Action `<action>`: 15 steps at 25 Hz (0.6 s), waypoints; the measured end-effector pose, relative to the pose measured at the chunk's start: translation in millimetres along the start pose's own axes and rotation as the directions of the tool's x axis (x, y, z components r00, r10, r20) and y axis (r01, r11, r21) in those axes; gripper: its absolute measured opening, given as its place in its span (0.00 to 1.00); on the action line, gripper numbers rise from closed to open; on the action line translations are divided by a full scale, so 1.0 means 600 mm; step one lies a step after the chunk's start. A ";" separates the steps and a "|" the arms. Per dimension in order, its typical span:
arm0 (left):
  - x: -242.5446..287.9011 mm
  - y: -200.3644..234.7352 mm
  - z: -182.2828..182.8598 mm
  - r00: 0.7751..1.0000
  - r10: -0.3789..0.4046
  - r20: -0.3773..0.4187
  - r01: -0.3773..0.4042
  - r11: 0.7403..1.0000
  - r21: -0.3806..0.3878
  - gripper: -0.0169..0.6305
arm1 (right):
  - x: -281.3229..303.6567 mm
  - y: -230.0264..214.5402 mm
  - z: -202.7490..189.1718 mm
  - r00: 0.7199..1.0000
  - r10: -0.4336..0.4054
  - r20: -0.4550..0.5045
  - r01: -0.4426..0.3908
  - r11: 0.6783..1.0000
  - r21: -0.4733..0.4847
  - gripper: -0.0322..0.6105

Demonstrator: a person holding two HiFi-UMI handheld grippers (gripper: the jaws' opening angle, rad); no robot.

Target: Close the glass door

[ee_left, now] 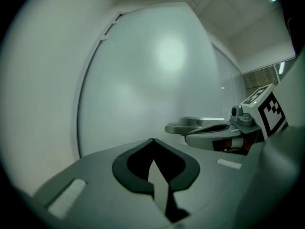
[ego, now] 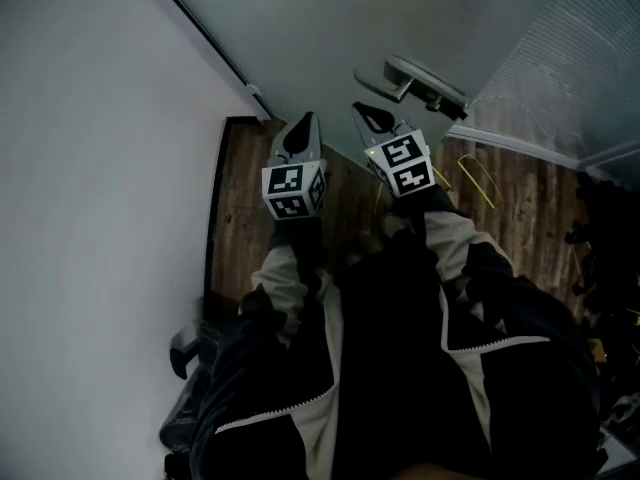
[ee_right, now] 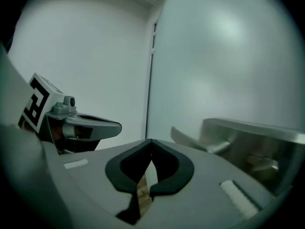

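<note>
I'm in a dim room with a wood floor. A white wall on my left meets the frosted glass door at a dark frame edge. My left gripper has its jaws pressed together on nothing and points at bare pane. My right gripper, jaws likewise together and empty, is nearer the metal lever handle. The handle lies just ahead to its right, long axis level across the door. The glass looks pale, matte and unmarked.

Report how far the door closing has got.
Done, apparently: the glass door meets the white wall; latching cannot be told. In hand: left gripper and right gripper, both shut and empty, point at it near the handle. Left: confirm closure, withdraw.
</note>
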State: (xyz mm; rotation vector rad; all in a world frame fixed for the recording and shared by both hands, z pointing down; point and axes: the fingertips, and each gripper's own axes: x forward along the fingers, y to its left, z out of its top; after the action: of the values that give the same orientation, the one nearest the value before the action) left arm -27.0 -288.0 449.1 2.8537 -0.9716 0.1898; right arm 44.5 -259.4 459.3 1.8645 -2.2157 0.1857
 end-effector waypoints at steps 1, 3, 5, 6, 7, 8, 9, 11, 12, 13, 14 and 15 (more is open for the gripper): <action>0.013 -0.025 -0.002 0.999 -0.052 -0.001 0.052 0.999 0.004 0.03 | -0.024 -0.021 -0.013 0.999 -0.052 -0.012 0.052 0.999 0.012 0.06; 0.033 -0.067 -0.005 0.991 -0.134 -0.002 0.134 0.991 0.010 0.03 | -0.064 -0.060 -0.032 0.990 -0.141 -0.029 0.142 0.990 0.022 0.06; 0.051 -0.105 -0.007 0.980 -0.200 -0.004 0.201 0.979 0.020 0.03 | -0.098 -0.094 -0.040 0.975 -0.217 -0.037 0.218 0.976 0.019 0.06; 0.058 -0.121 -0.007 0.974 -0.227 -0.004 0.227 0.974 0.021 0.03 | -0.113 -0.107 -0.040 0.968 -0.248 -0.039 0.249 0.969 0.005 0.06; 0.064 -0.134 -0.006 0.969 -0.247 -0.004 0.247 0.969 0.020 0.03 | -0.125 -0.117 -0.038 0.961 -0.273 -0.042 0.272 0.962 -0.020 0.06; 0.068 -0.143 -0.004 0.965 -0.261 -0.003 0.261 0.965 0.017 0.03 | -0.133 -0.123 -0.034 0.956 -0.291 -0.046 0.288 0.956 -0.054 0.06; 0.070 -0.149 -0.003 0.963 -0.270 -0.004 0.271 0.963 0.013 0.03 | -0.137 -0.127 -0.030 0.951 -0.304 -0.056 0.297 0.950 -0.100 0.06; 0.073 -0.155 -0.001 0.959 -0.285 -0.004 0.285 0.959 0.007 0.03 | -0.137 -0.128 -0.025 0.941 -0.323 -0.099 0.293 0.926 -0.237 0.13; 0.075 -0.157 0.000 0.957 -0.290 -0.004 0.290 0.957 0.007 0.03 | -0.132 -0.127 -0.024 0.935 -0.332 -0.127 0.277 0.903 -0.328 0.29; 0.077 -0.157 0.001 0.956 -0.294 -0.002 0.294 0.956 0.007 0.03 | -0.124 -0.124 -0.025 0.926 -0.344 -0.157 0.249 0.867 -0.431 0.39; 0.079 -0.156 0.001 0.955 -0.296 -0.001 0.296 0.955 0.006 0.03 | -0.114 -0.121 -0.027 0.914 -0.360 -0.185 0.212 0.815 -0.540 0.47; 0.080 -0.153 0.000 0.955 -0.297 0.000 0.297 0.955 0.006 0.03 | -0.103 -0.118 -0.028 0.902 -0.380 -0.205 0.170 0.748 -0.641 0.49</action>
State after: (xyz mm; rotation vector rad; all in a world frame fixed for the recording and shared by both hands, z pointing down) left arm 67.2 -244.3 449.6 2.9579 -0.5302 0.1610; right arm 125.3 -209.0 455.6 1.6121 -1.4928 -0.2446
